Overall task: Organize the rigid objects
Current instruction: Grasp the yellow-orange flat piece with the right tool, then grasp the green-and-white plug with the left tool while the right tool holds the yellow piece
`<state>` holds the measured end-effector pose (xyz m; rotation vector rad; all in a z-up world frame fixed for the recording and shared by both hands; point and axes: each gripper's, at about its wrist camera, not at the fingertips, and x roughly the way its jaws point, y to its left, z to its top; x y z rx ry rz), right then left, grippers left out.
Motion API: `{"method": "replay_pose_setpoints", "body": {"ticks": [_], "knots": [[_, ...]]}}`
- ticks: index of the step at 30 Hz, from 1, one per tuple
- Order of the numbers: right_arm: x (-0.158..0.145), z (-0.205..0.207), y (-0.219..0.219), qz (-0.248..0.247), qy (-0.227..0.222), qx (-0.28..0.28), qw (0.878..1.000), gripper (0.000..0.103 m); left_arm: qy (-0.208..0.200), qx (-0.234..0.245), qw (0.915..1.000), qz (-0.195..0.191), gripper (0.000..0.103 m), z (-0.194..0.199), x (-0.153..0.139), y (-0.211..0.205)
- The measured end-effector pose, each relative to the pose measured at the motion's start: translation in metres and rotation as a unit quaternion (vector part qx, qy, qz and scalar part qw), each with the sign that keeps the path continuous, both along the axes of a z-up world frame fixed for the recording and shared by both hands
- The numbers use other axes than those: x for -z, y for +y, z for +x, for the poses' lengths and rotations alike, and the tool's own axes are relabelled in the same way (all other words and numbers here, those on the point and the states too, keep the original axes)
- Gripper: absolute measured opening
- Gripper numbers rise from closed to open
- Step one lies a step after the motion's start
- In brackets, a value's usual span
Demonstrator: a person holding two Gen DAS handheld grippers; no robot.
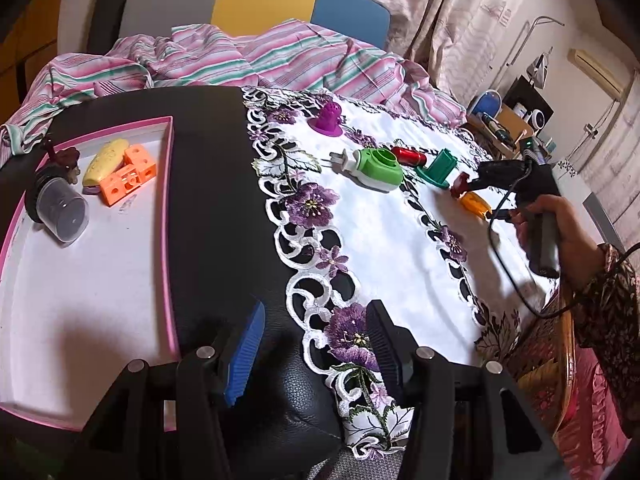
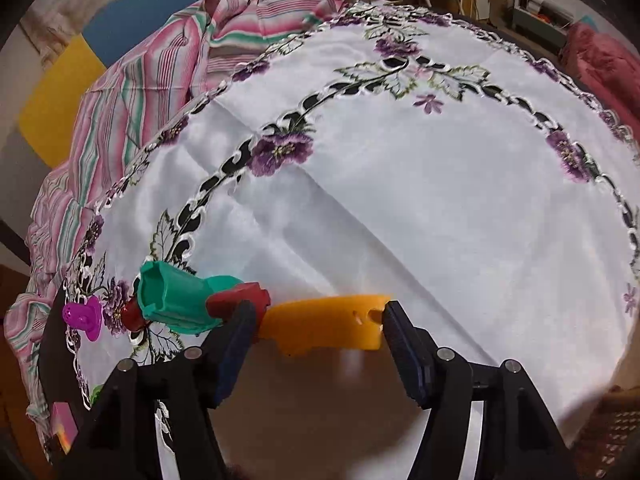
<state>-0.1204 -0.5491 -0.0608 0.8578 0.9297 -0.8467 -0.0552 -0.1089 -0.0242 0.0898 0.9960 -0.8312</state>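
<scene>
- Far left of the tabletop: pink-rimmed tray already holds four things at its far end: a clear cup on its side, a yellow corn-shaped piece, an orange block touching the corn, and a small dark brown figure by the cup. Call that part done.
- Most of the tray floor is bare, so there's room for more.
- Your left tool hangs over the near edge of the tabletop, just right of the tray, jaws apart, nothing between them.
- Left to sort, in a row along the far side of the embroidered cloth: purple cone piece, green-and-white plug gadget, red cylinder, teal bracket, dark red piece, orange-yellow piece.
- So roughly four in, six out; under halfway by my count.
- Your right tool is down at the right end of that row, jaws apart, straddling the orange-yellow piece. Right pad looks at or nearly on its end; left pad sits by the dark red piece. Not a grip yet.
- Orange-yellow piece: hard plastic, curved wedge, flat on the cloth, small holes near its right end, notch on the near edge. Butts against the dark red piece, so watch you don't pinch both.
</scene>
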Motion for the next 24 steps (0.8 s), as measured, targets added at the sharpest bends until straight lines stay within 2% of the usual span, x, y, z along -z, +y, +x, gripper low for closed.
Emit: {"method": "replay_pose_setpoints", "body": {"ticks": [7, 14, 15, 16, 20, 24], "knots": [[0.001, 0.009, 0.003, -0.024, 0.018, -0.022, 0.999, 0.066, 0.000, 0.005, 1.0000, 0.008, 0.053, 0.003, 0.003, -0.014], [-0.002, 0.001, 0.004, -0.011, -0.004, -0.008, 1.000, 0.066, -0.001, 0.013, 0.9999, 0.007, 0.053, 0.013, 0.000, -0.041], [-0.003, 0.001, 0.005, -0.013, -0.006, -0.009, 1.000, 0.066, -0.003, 0.016, 0.9998, 0.010, 0.055, 0.016, -0.001, -0.048], [-0.005, 0.002, 0.006, -0.017, -0.008, -0.012, 1.000, 0.066, -0.004, 0.019, 0.9997, 0.015, 0.060, 0.018, -0.001, -0.057], [-0.013, 0.003, 0.011, -0.031, -0.020, -0.019, 0.999, 0.066, -0.015, 0.027, 0.9993, 0.023, 0.065, 0.029, -0.002, -0.090], [-0.011, 0.002, 0.009, -0.020, -0.030, -0.017, 0.999, 0.066, -0.033, 0.028, 0.9984, 0.036, 0.077, 0.041, -0.004, -0.126]]}}
